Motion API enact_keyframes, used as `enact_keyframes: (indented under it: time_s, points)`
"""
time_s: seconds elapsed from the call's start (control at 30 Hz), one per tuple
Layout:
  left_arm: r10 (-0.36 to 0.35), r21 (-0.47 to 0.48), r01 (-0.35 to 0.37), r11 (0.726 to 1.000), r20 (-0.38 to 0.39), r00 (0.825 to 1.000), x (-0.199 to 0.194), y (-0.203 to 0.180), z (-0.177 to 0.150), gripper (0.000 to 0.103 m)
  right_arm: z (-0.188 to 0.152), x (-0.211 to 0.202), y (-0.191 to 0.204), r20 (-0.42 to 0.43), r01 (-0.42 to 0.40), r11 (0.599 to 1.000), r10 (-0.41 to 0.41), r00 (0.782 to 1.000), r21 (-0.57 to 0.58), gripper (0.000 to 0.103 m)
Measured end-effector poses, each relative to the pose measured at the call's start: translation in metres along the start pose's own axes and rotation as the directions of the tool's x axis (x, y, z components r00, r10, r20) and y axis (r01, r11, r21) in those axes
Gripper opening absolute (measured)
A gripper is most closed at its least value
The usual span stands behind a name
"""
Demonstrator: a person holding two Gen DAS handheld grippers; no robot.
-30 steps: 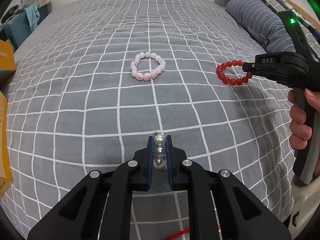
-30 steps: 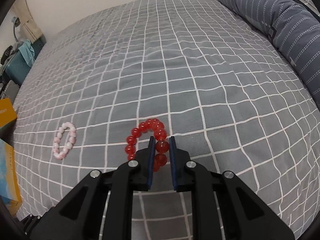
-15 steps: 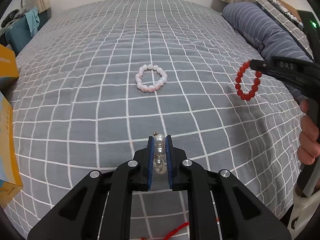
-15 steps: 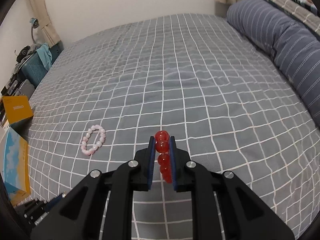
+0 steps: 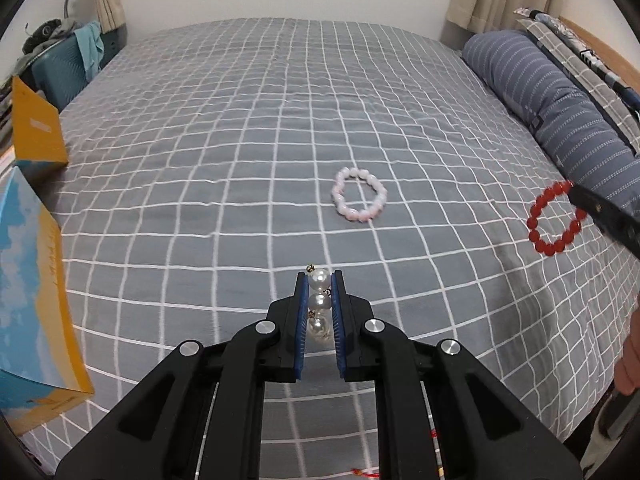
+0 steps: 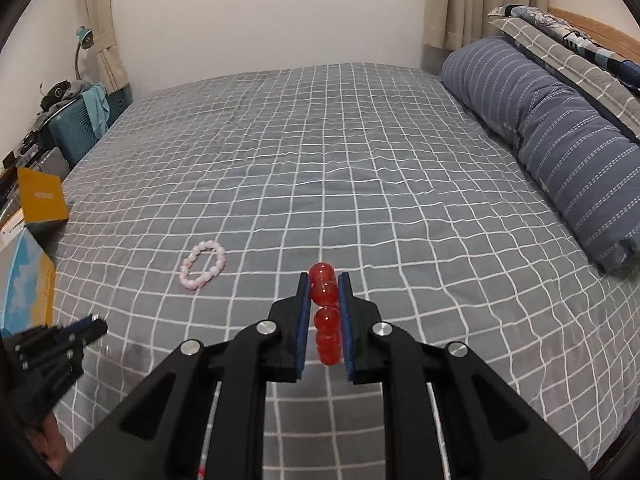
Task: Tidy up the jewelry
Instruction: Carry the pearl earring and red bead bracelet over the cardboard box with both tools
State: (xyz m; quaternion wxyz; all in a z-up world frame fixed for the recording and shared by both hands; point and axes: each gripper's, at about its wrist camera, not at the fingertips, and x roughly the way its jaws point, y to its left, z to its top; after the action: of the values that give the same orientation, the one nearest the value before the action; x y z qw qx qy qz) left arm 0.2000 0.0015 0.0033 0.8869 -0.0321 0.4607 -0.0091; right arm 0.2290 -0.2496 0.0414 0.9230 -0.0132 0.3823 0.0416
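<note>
My left gripper is shut on a white pearl bracelet and holds it above the grey checked bed. My right gripper is shut on a red bead bracelet, lifted off the bed; the bracelet also shows hanging from that gripper in the left wrist view. A pink bead bracelet lies flat on the bed ahead of both grippers; it also shows in the right wrist view. The left gripper shows at the lower left of the right wrist view.
A blue and yellow box stands at the bed's left edge, with an orange box behind it. A striped blue bolster lies along the right side. A teal suitcase with clothes stands beside the bed at far left.
My right gripper has lifted the red bracelet off the bed and pulled up and back. My left gripper has also risen and pulled back with the pearl bracelet. The pink bracelet has not moved.
</note>
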Motion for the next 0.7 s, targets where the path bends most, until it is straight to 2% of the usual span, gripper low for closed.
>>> enact_keyframes:
  time_s: [0.4, 0.7]
  points:
    - [0.021, 0.008, -0.021, 1.000, 0.041, 0.999, -0.045, 0.049, -0.002, 0.011, -0.016, -0.025, 0.053, 0.010, -0.024, 0.998, 0.024, 1.000, -0.050, 0.013]
    - [0.089, -0.046, -0.086, 0.995, 0.072, 0.993, -0.084, 0.109, 0.000, 0.011, -0.005, -0.034, 0.124, 0.021, -0.101, 0.988, 0.104, 0.994, -0.115, 0.013]
